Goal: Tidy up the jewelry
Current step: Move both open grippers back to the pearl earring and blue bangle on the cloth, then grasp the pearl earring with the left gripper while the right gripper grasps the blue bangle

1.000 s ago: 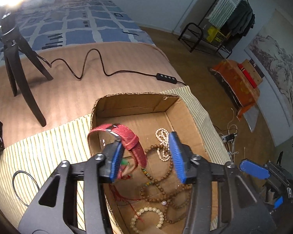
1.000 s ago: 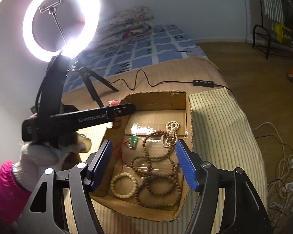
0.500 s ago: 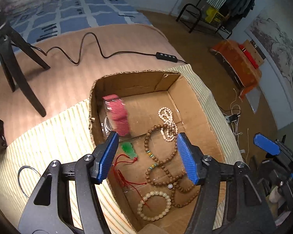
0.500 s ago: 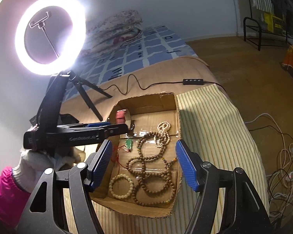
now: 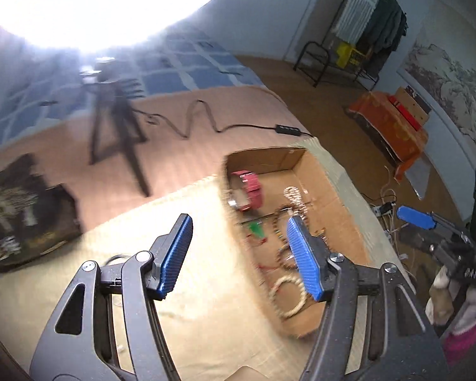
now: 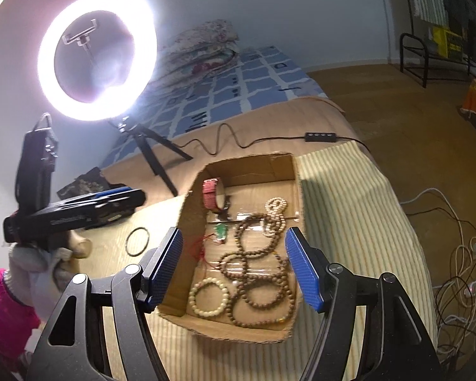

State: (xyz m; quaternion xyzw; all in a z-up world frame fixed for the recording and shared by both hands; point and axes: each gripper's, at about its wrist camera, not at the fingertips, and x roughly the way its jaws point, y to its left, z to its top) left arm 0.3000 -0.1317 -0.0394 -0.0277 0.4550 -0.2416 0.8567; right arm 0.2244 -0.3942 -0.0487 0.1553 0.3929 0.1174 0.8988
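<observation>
A cardboard box (image 6: 296,190) on the striped cloth holds a red strap watch (image 6: 211,194), a green pendant on red cord (image 6: 220,231), brown bead strands (image 6: 257,273), a white bead strand (image 6: 274,216) and a cream bead bracelet (image 6: 209,297). The box (image 5: 330,190) and red watch (image 5: 249,190) also show, blurred, in the left wrist view. My left gripper (image 5: 239,255) is open and empty, left of the box; from the right wrist view it sits at the left (image 6: 111,201). My right gripper (image 6: 233,266) is open and empty above the box's near end.
A thin black ring (image 6: 138,241) lies on the cloth left of the box. A dark patterned pouch (image 5: 25,209) lies further left. A ring light (image 6: 95,54) on a tripod (image 6: 155,155) stands behind, its cable (image 6: 269,139) running past the box.
My left gripper opened, dropping the red watch into the box's far left corner, then swung left off the box. My right gripper backed away slightly, still open.
</observation>
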